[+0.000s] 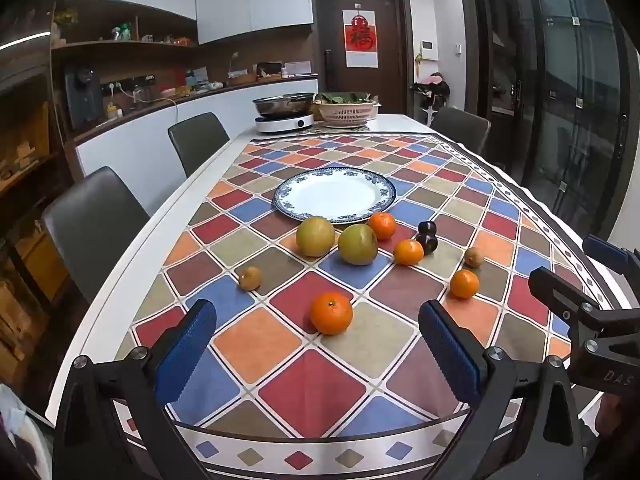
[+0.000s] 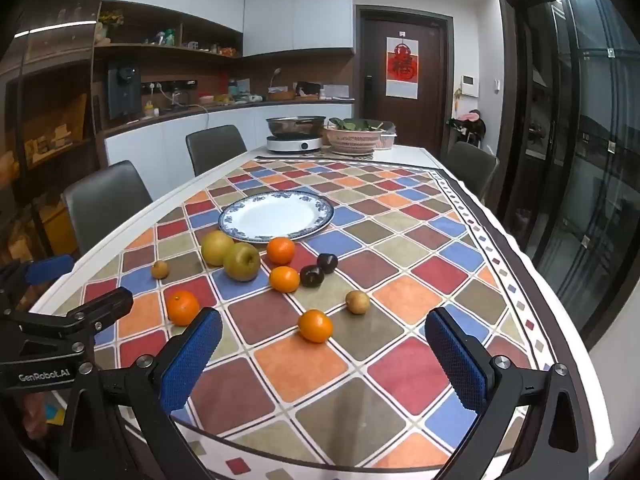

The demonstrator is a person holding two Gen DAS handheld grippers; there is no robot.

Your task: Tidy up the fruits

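Round oranges (image 1: 331, 313) and smooth pears (image 1: 357, 244) dot a glossy checkered tablecloth (image 1: 312, 392) near a blue-rimmed porcelain plate (image 1: 334, 196); left gripper (image 1: 318, 354) and right gripper (image 2: 324, 360) gape wide, empty.

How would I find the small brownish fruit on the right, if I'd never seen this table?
Start at the blue-rimmed plate on the checkered cloth. Move toward the camera past the two dark plums. The brown fruit lies alone beyond them, just behind the nearest orange: smaller, duller and rougher-looking than the oranges.
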